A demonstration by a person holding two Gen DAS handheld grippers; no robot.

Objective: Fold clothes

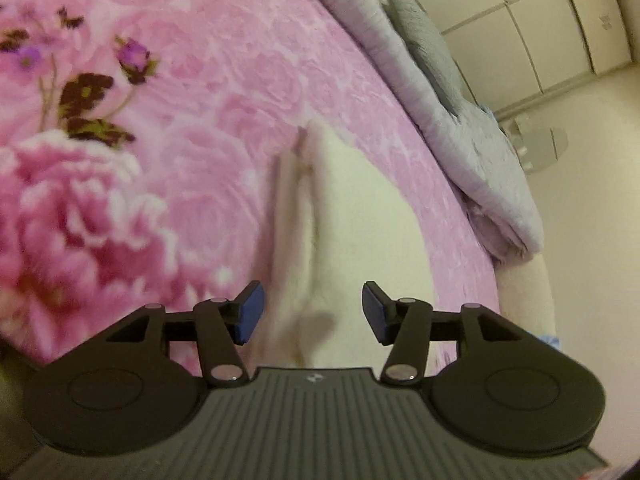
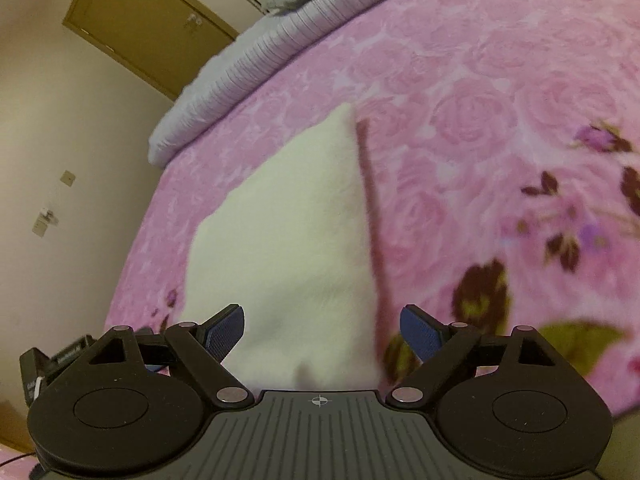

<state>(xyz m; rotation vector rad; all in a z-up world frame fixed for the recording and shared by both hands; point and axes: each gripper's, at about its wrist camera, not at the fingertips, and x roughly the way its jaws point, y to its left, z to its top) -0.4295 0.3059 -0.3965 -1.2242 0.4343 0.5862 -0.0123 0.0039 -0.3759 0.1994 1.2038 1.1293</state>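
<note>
bed with pink flowered blanket carries a cream garment, lying flat near the edge, a fold ridge along one side. both views blurred. risk, judged: fleecy blanket could catch in a pinch with the cloth; a one-sided lift could skew the fold or drag the garment toward the bed edge. left claw and right claw both tilt down over the near end of the garment, jaws apart, nothing gripped.

Bedroom (floral bedspread, wardrobe).
</note>
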